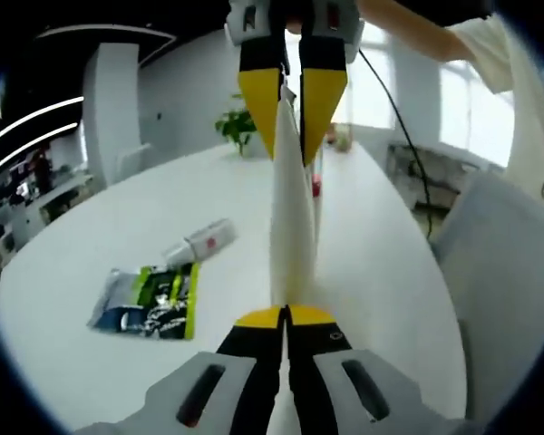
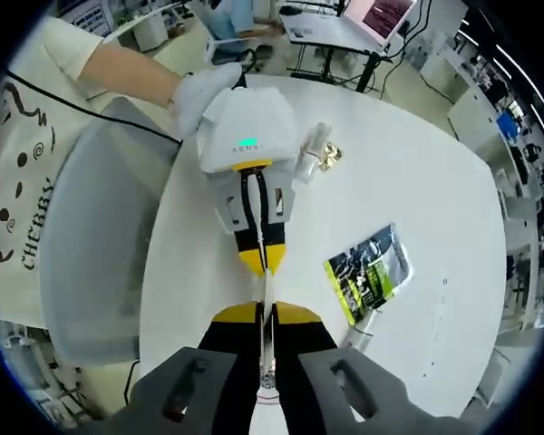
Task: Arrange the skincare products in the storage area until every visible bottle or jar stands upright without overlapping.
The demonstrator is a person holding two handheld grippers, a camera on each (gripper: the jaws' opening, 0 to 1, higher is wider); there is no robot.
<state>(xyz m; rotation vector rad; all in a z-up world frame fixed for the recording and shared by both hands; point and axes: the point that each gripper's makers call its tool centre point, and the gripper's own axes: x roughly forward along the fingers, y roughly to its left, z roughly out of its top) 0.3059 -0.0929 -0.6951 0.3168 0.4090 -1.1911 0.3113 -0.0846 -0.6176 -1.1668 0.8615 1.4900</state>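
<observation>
Both grippers are clamping one white tube (image 1: 290, 208) end to end: left gripper (image 1: 285, 317) jaws closed on near end, right gripper (image 1: 290, 109) opp. Green pouch (image 1: 150, 299), small bottle (image 1: 199, 243) lying left of jaws on table (image 1: 91, 263).

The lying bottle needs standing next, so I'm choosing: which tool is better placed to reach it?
Probably the right tool: the bottle lies close beside its jaws, farther from the left tool. Both are shut on the white tube, so it must release first.
</observation>
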